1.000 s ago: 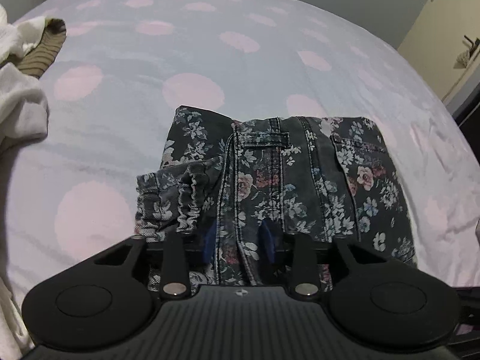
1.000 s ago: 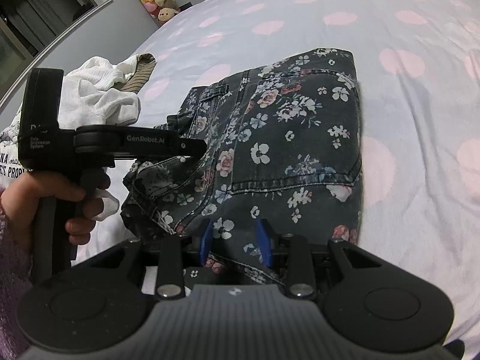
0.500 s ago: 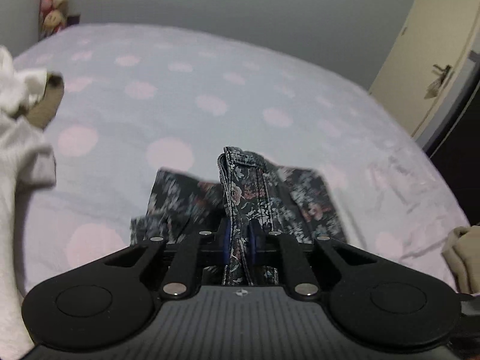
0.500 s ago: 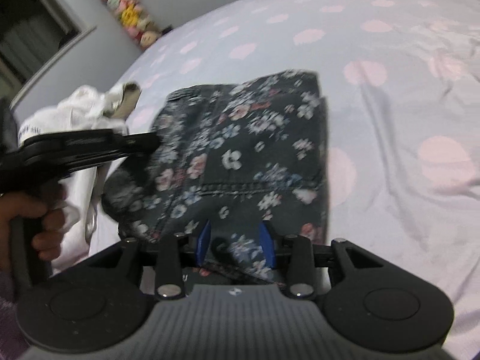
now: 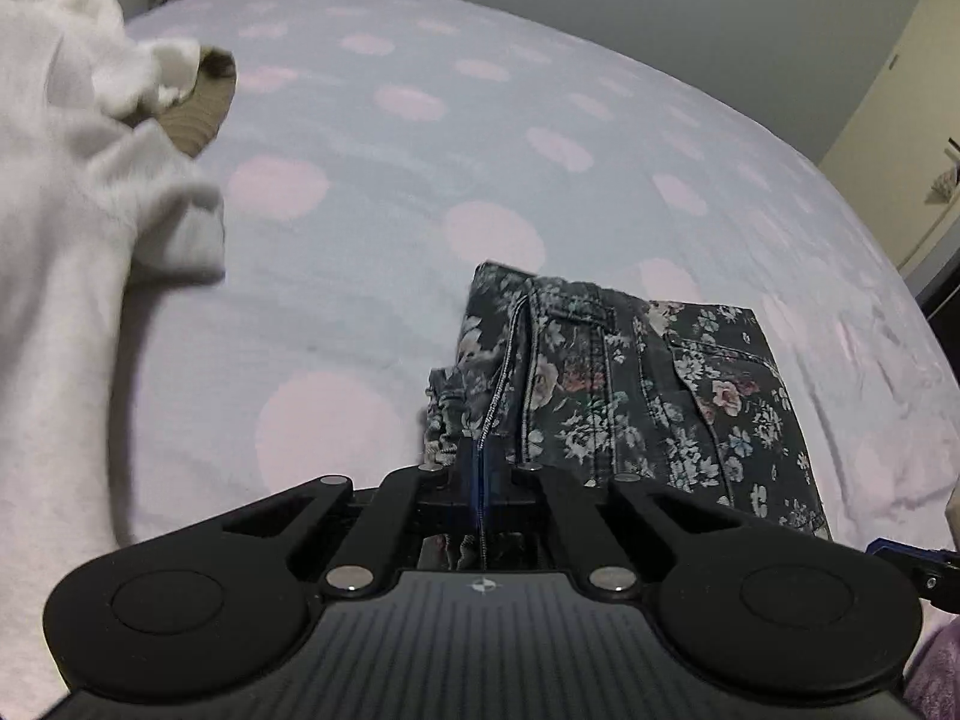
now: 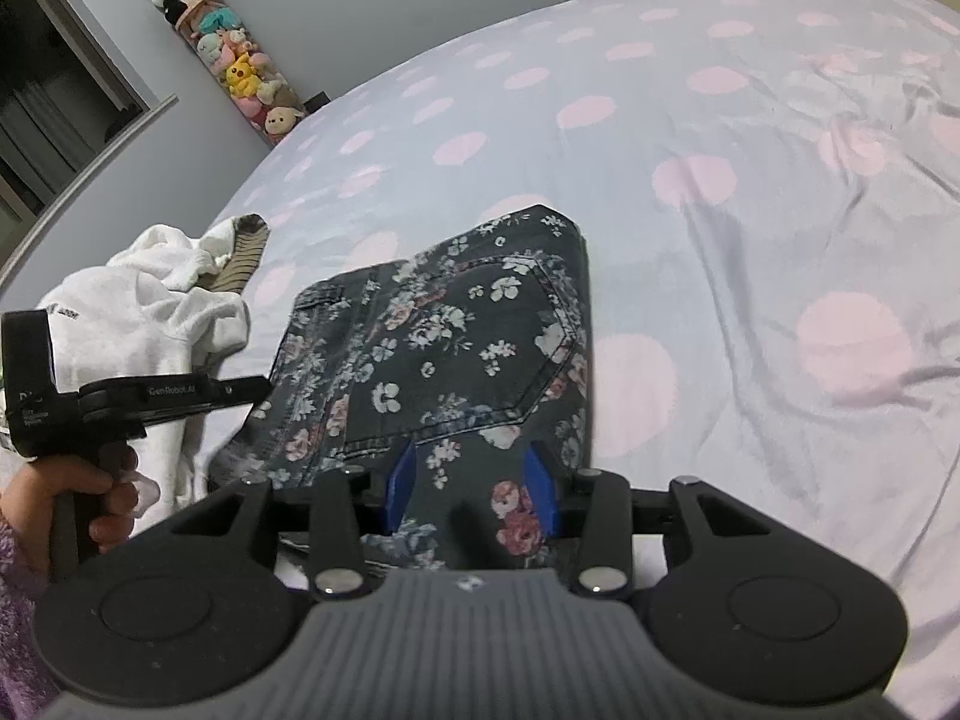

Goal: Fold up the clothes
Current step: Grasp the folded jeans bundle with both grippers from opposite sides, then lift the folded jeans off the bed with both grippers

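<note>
**Pinching the seam edge, with the other side left free**

Through the left wrist camera we see our left gripper (image 5: 480, 474) with its blue pads pressed nearly together on a thin edge of the floral jeans (image 5: 630, 396), along the stitched seam at the garment's left side. The jeans lie folded on the spotted bedsheet (image 5: 372, 228), just ahead and to the right of the fingers. To do this step well, we judge that we should keep the pinch on the seam only, lift low, and carry the edge across without dragging the layers beneath. We count one pair of jeans here and one white garment (image 5: 78, 228) heaped at the left, with a striped piece (image 5: 201, 114) tucked behind it.

Through the right wrist camera our right gripper (image 6: 471, 483) stands wide, its pads either side of the jeans' near edge, gripping nothing. The cloth lies between them, so closing would take a thick bite; we would rather steady the stack. We count two grippers, one pair of jeans, one white heap, and one column of plush toys (image 6: 234, 60) by the wall.
</note>
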`<state>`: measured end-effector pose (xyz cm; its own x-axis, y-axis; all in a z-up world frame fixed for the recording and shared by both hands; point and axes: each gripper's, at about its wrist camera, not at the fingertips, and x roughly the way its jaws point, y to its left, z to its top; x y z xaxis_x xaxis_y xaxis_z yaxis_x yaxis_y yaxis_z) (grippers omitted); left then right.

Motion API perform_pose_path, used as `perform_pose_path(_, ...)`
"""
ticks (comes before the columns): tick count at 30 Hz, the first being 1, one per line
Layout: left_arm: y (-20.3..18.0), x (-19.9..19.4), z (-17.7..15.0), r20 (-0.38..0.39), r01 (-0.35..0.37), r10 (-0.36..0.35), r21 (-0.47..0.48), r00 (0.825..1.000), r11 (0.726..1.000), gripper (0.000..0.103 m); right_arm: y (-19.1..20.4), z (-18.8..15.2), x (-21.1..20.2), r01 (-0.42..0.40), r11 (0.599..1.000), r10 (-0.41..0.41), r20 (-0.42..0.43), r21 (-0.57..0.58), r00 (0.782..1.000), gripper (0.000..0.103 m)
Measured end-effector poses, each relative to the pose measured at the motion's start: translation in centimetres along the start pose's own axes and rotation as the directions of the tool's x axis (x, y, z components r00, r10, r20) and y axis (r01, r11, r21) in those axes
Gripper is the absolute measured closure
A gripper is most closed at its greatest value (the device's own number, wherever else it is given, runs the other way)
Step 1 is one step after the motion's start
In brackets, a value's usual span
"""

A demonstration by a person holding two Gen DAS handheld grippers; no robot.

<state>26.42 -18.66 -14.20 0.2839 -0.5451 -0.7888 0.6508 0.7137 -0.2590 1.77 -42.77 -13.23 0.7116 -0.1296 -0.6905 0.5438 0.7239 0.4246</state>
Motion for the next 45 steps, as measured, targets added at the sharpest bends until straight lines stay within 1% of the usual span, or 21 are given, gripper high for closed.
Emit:
perform_pose_path(4,-0.4,-0.7,0.3,0.028,0.016,-0.016,0.0,0.999,1.0,0.103,0.2,0.7,1.2,0.021,1.0,-0.021,-0.004,-0.012,1.0,0.071)
perform_pose_path(6,-0.2,-1.6,0.3,0.051,0.041,-0.041,-0.01,0.998,0.999,0.101,0.3,1.0,1.5,0.02,1.0,-0.02,0.005,-0.023,1.0,0.071)
perform_pose_path(7,-0.2,-2.0,0.3,0.068,0.048,-0.047,-0.012,0.997,0.999,0.099,0.3,1.3,1.7,0.023,0.999,-0.023,0.009,-0.029,1.0,0.071)
perform_pose_path(8,-0.2,-2.4,0.3,0.079,0.06,-0.059,-0.013,0.995,0.998,0.093,0.4,1.5,1.9,0.031,0.999,-0.03,0.014,-0.03,0.999,0.07)
perform_pose_path(9,-0.1,-2.7,0.4,0.092,0.073,-0.071,-0.016,0.993,0.997,0.076,0.2,1.7,2.1,0.038,0.999,-0.038,0.016,-0.025,0.999,0.069)
perform_pose_path(10,-0.1,-2.9,0.4,0.106,0.086,-0.084,-0.018,0.991,0.996,0.054,0.0,1.9,2.4,0.04,0.999,-0.039,0.016,-0.016,0.999,0.064)
perform_pose_path(11,-0.3,-2.9,0.4,0.109,0.088,-0.085,-0.015,0.99,0.996,0.046,-0.2,2.1,2.6,0.04,0.999,-0.04,0.013,-0.005,0.999,0.058)
perform_pose_path(12,-0.5,-2.6,0.5,0.105,0.076,-0.075,-0.003,0.992,0.997,0.043,-0.5,2.3,2.8,0.04,0.999,-0.04,0.01,0.007,0.999,0.056)
perform_pose_path(13,-0.7,-2.3,0.6,0.1,0.064,-0.065,0.01,0.993,0.998,0.043,-0.7,2.5,3.0,0.042,0.999,-0.042,0.008,0.016,0.999,0.055)
perform_pose_path(16,-0.9,-0.5,0.8,0.04,0.006,-0.006,0.004,0.999,1.0,0.043,-1.6,3.0,3.6,0.048,0.998,-0.048,-0.002,0.04,0.999,0.051)
perform_pose_path(17,-0.7,0.3,0.8,0.022,0.006,-0.006,-0.006,1.0,1.0,0.043,-1.9,3.1,3.8,0.048,0.998,-0.048,-0.005,0.051,0.999,0.05)
perform_pose_path(19,-0.3,1.5,0.6,-0.004,0.014,-0.014,-0.03,1.0,0.999,0.043,-2.6,3.3,4.2,0.049,0.996,-0.049,-0.01,0.073,0.999,0.05)
perform_pose_path(26,2.4,3.6,-0.3,-0.017,0.099,-0.103,-0.15,0.995,0.984,0.042,-4.3,3.2,6.7,0.025,0.989,-0.013,-0.078,0.146,0.997,0.051)
perform_pose_path(29,2.4,3.9,-0.3,-0.019,0.107,-0.111,-0.146,0.994,0.984,0.045,-5.0,2.8,7.9,0.002,0.984,0.015,-0.096,0.177,0.995,0.051)
perform_pose_path(30,2.3,3.9,-0.3,-0.02,0.104,-0.108,-0.137,0.994,0.985,0.05,-4.9,2.8,8.2,-0.003,0.985,0.021,-0.098,0.173,0.995,0.051)
perform_pose_path(31,2.2,4.0,-0.3,-0.022,0.109,-0.113,-0.13,0.993,0.985,0.057,-4.9,2.8,8.3,-0.008,0.986,0.025,-0.102,0.168,0.995,0.054)
perform_pose_path(33,1.9,4.0,-0.2,-0.023,0.108,-0.112,-0.128,0.993,0.986,0.06,-4.7,2.9,8.6,-0.014,0.987,0.032,-0.109,0.161,0.994,0.059)
perform_pose_path(38,1.4,3.5,0.0,-0.017,0.11,-0.113,-0.117,0.993,0.987,0.076,-4.2,3.1,8.2,-0.021,0.986,0.037,-0.097,0.164,0.995,0.084)
perform_pose_path(40,0.8,3.1,0.2,-0.014,0.093,-0.094,-0.09,0.995,0.992,0.081,-3.7,3.2,7.6,-0.014,0.99,0.025,-0.074,0.143,0.997,0.088)
perform_pose_path(42,0.3,2.5,0.3,-0.005,0.082,-0.082,-0.081,0.997,0.993,0.084,-2.8,3.2,6.7,-0.013,0.994,0.017,-0.043,0.109,0.999,0.09)
perform_pose_path(45,-0.6,1.1,0.5,0.019,0.077,-0.076,-0.075,0.997,0.994,0.085,-2.3,3.7,4.9,-0.046,0.994,0.046,0.005,0.097,0.999,0.091)
